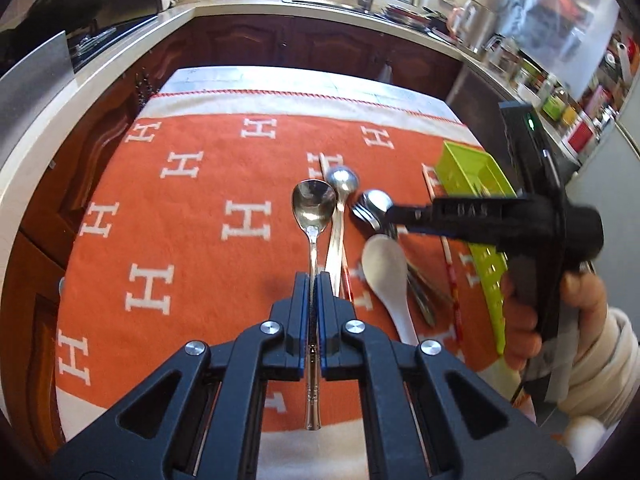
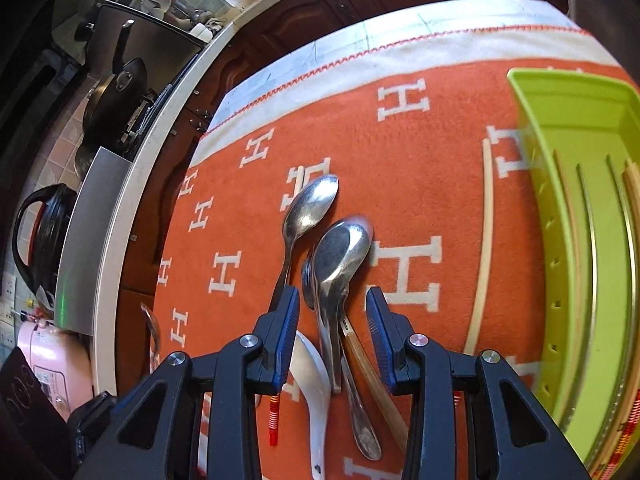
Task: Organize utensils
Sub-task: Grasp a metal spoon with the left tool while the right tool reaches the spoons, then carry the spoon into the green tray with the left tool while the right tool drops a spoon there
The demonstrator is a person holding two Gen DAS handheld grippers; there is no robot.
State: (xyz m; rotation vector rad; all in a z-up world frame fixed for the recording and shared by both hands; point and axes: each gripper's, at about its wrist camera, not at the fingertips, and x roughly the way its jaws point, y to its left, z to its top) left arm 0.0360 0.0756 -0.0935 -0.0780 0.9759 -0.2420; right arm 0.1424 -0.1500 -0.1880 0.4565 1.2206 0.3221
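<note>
Left gripper (image 1: 313,280) clamps spoon (image 1: 312,216), bowl pointing away.

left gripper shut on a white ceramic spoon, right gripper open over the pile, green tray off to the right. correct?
Not quite. The left gripper is shut on a metal spoon, not the white spoon, which lies on the cloth; the left wrist view shows this. The right gripper is open over the pile, and the green tray is to the right.

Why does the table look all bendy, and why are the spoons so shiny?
Left wrist view: the fisheye lens curves the counter edge; the metal spoon in the left hand-held gripper catches window glare; the right hand-held gripper looks slightly blurred. Right wrist view: the green tray bows; a spoon bowl mirrors light.
</note>
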